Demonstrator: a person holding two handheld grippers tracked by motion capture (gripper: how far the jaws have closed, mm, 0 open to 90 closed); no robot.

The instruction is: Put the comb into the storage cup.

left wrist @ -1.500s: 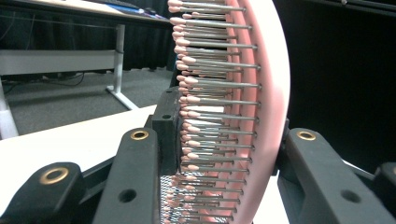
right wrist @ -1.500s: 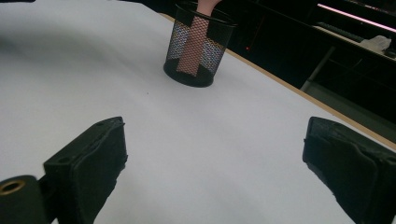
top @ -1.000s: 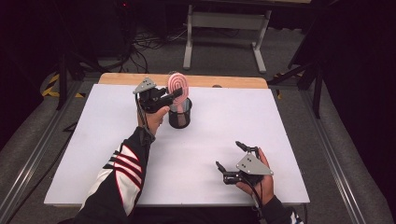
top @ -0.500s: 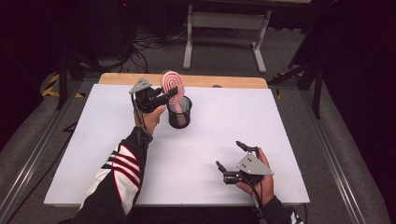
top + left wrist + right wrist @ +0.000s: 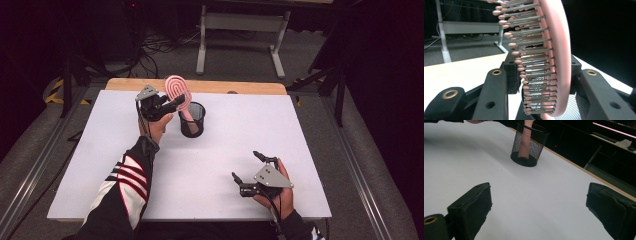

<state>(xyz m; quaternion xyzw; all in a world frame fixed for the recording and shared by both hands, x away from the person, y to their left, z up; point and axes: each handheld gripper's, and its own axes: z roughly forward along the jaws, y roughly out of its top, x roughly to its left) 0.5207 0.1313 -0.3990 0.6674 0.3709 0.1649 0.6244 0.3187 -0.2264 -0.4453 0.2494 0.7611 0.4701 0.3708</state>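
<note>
While my left gripper [image 5: 172, 104] keeps its place beside the black wire-mesh pencil cup [image 5: 192, 120], its jaws have just been opening a little around the pink oval hairbrush with metal bristles [image 5: 178, 93]. Compared with a second ago, the brush head sits slightly further left over the table, and its handle now reaches down inside the cup. In the left gripper view the brush head [image 5: 550, 57] stands between the two black jaws, though I cannot tell whether the pads still press on it. I judge the drop into the cup is nearly finished and the release is beginning.

The brush's long axis runs close to upright, tilted a little, head up and handle down; the right gripper view shows the pink handle [image 5: 524, 143] through the mesh, reaching the cup's bottom.

My right gripper [image 5: 254, 167] rests near the white table's [image 5: 310, 130] front edge, jaws wide apart and holding nothing.
</note>
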